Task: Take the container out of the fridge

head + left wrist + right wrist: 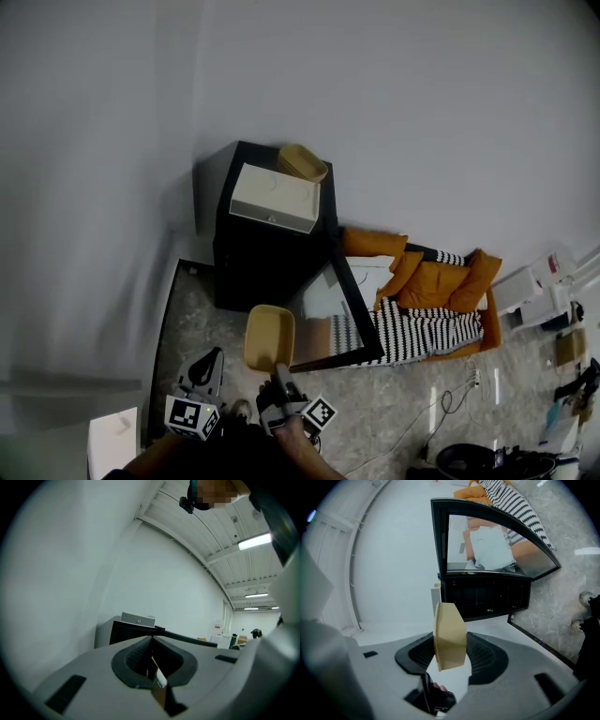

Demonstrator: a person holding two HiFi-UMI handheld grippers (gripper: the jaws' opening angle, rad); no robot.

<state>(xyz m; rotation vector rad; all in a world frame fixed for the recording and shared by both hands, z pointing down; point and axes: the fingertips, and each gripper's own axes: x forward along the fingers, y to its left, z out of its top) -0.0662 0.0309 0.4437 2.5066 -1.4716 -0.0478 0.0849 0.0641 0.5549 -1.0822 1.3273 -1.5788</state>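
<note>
Grey plastic fills my left gripper view: the left tool [151, 640] points level at a pale wall, its two halves pressed together at the tips with nothing between them. In the head view it sits low on the left, over the speckled stone floor [187, 314].

Further right is the black fridge [258, 258], standing against the wall. A white box [275, 197] lies on its top, and a tan basket [302, 161] sits just behind that box, on the far corner.

In front of the fridge I have the yellow container [270, 337], already out and held in the air above the floor. The right tool [451, 643] is pinching it by one edge, so in the right gripper view I see it edge-on, standing upright between the dark pads. Beyond it that view shows the fridge's dark interior.

The glass door [352, 295] is swung wide open to the right of the container. Past the door, along the wall, is an orange sofa [431, 281] with a black-and-white striped blanket [422, 328] spread on it.
</note>
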